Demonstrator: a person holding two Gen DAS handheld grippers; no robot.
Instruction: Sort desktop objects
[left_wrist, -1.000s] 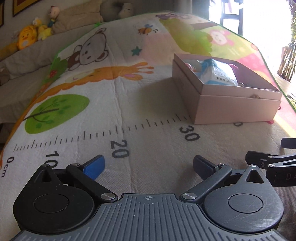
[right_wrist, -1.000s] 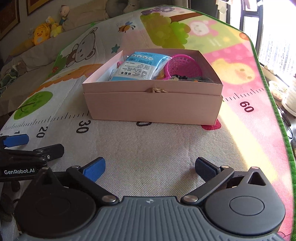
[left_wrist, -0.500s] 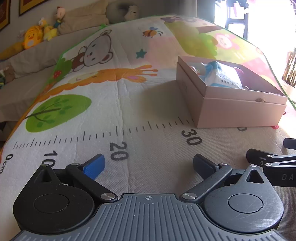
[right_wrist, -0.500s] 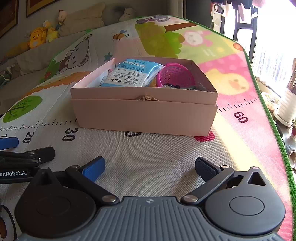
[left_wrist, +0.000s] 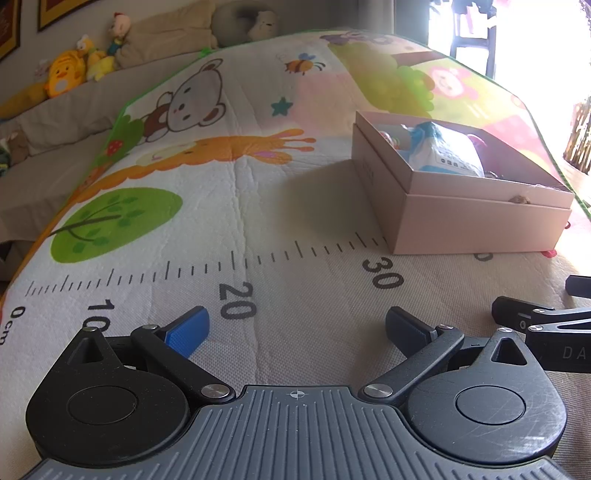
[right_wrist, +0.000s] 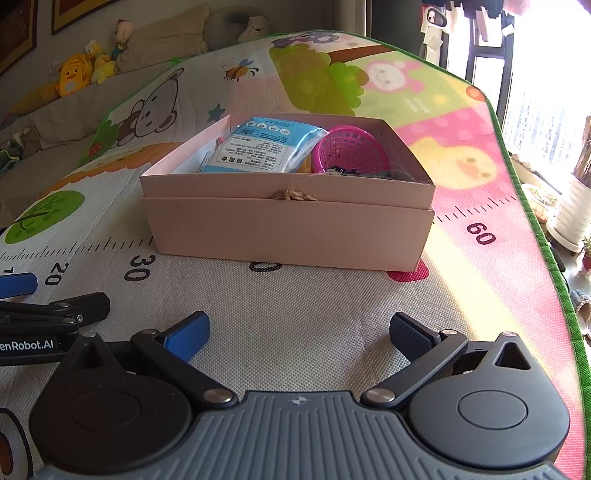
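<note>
We work over a quilted children's play mat (right_wrist: 295, 332) printed with a bear, a tree and a ruler scale, spread as our worktop. On it stands the open pale pink cardboard box (right_wrist: 288, 229), our landmark, sitting over the ruler marks past the printed 30.

Inside the box, toward its left and middle, lies a blue and white plastic packet with printed text (right_wrist: 258, 149); at its right side inside the box sits a round magenta plastic mesh basket (right_wrist: 349, 149), with some dark, tangled bits in front of it that we cannot identify.

Our right claw (right_wrist: 297, 334) hovers just in front of the box, spread wide and carrying nothing. Our left claw (left_wrist: 295, 328) sits in front of the box and off to its left, likewise spread and empty.

No loose object shows on the mat around the box, so we judge the sorting done or nearly so. The next move calls for finding any remaining item outside these views, or else drawing both claws away from the box.
</note>
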